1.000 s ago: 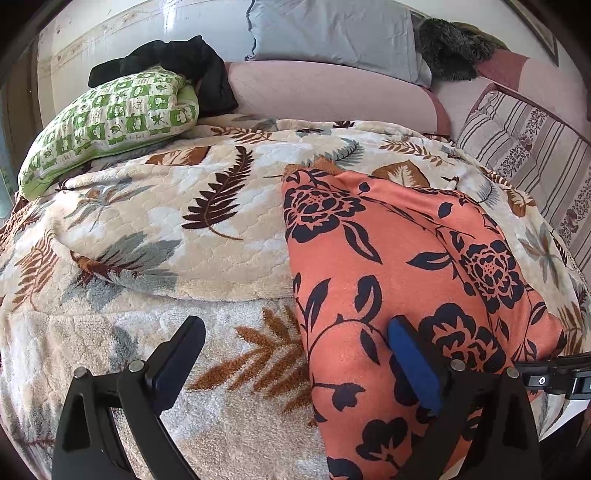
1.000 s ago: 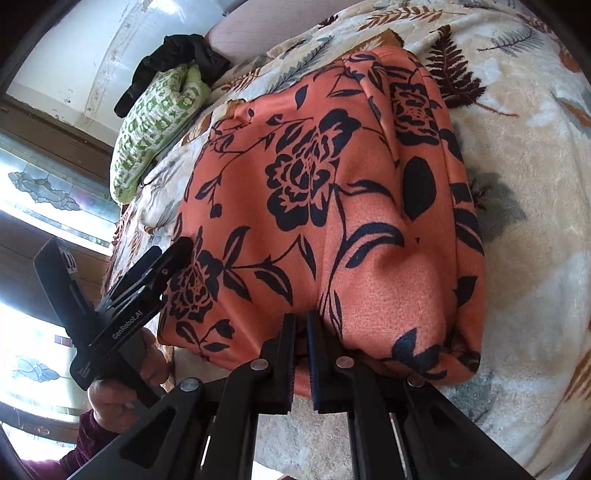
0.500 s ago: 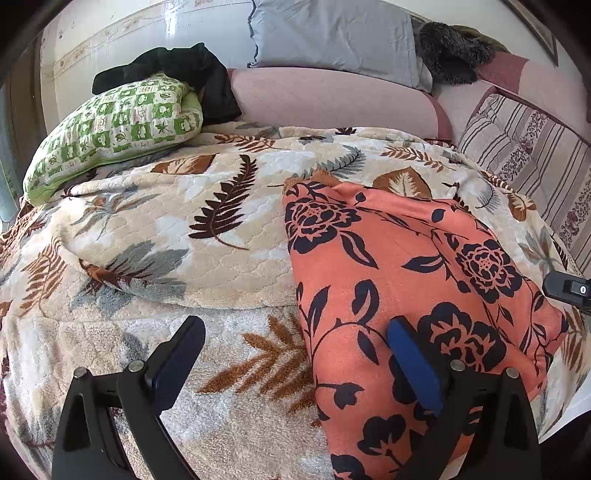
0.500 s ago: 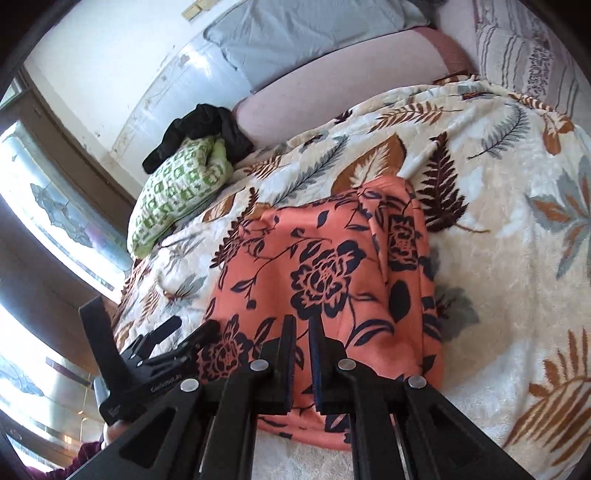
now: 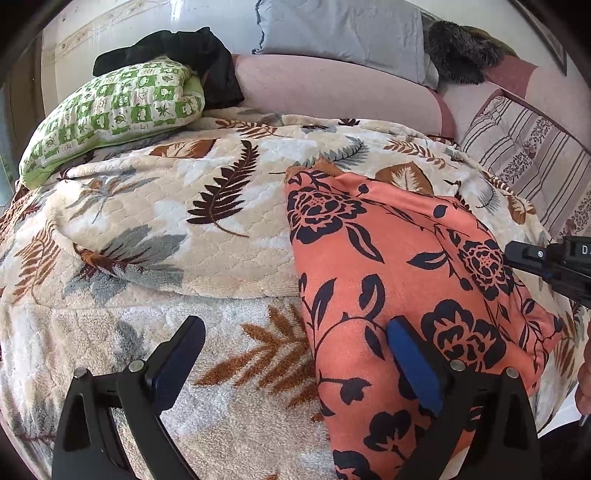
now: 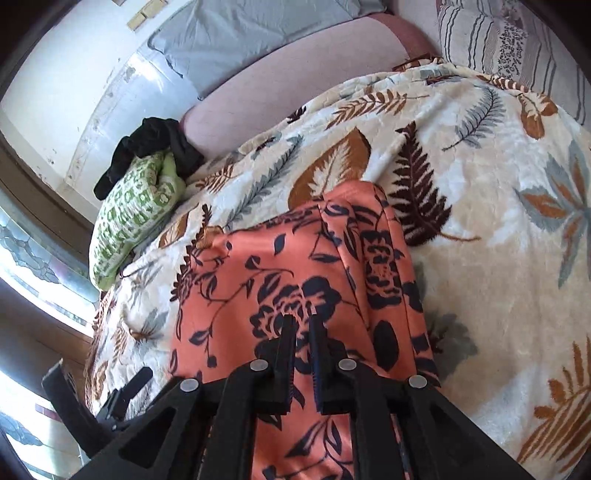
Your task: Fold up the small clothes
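A leaf-print blanket (image 5: 155, 221) covers the bed. A green patterned pillow (image 5: 110, 110) lies at its head, with a black garment (image 5: 184, 48) touching it. A grey pillow (image 5: 340, 33) leans behind.

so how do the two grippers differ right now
The left gripper has its jaws wide apart, one finger over the blanket, one over the orange floral garment. The right gripper has jaws nearly together, and whether they pinch the garment cannot be told. Both are black and sit at the garment's near end.
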Motion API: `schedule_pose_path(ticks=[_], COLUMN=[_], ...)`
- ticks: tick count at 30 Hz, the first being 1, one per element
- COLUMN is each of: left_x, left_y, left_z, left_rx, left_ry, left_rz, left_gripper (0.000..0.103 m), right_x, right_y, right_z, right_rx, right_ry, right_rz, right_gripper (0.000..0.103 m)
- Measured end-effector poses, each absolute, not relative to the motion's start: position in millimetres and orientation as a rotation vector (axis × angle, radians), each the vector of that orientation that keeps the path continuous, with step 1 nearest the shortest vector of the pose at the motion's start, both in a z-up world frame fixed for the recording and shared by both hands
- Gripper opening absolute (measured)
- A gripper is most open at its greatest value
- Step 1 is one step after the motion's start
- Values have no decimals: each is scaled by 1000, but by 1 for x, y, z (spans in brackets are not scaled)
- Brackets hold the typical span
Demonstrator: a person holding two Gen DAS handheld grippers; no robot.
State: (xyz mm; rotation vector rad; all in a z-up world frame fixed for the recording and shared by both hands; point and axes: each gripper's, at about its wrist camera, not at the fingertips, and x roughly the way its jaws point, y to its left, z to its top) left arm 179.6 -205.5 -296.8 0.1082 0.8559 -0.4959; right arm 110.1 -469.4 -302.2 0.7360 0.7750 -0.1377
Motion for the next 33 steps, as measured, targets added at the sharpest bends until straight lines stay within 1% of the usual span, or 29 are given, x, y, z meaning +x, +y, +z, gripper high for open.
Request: schedule_pose_path(ticks=[4,7,8,12,15,17,18,19,21,27,33], left_x=[178,178,178,177,176,175,174,174,173,172,175], left_y=[-204,-208,-208,-207,-204,-202,-202,-202,-202,-202,-205], left_z=[-291,-294,-295,-289,-285,-283,-282,-282,-282,-281,-282], left_rx=[105,133,136,137,114,110,112,115,118,121,116], left_ry=[824,833,832,813,805,798,792,788,785,775,786], left_rz=[-494,-493,-492,-490,-491,-492,-490,-489,-488,-492,-498], left_gripper=[99,99,99,99,99,99,99,99,99,99,99], right_x=[139,162,165,156,140,129,124,118,108,99,89], right_y=[-465,-469,-471,-469,-468,-468,-468,-470,-473,-494,-507], right_z=[-306,-331,-337,-326,-314,-304,-300,-295,-288,-294,-296], right_rx=[776,801,834,834,838,820,812,812,808,895,921], right_ry=[796,905,909,876,807,758,735,696,641,634,611], right_rz=[-123,-160,-154,-141,-111,-105,-112,-121,-119,-114,-112], right_gripper=[11,11,11,10,15,45,82,89,89,88,88])
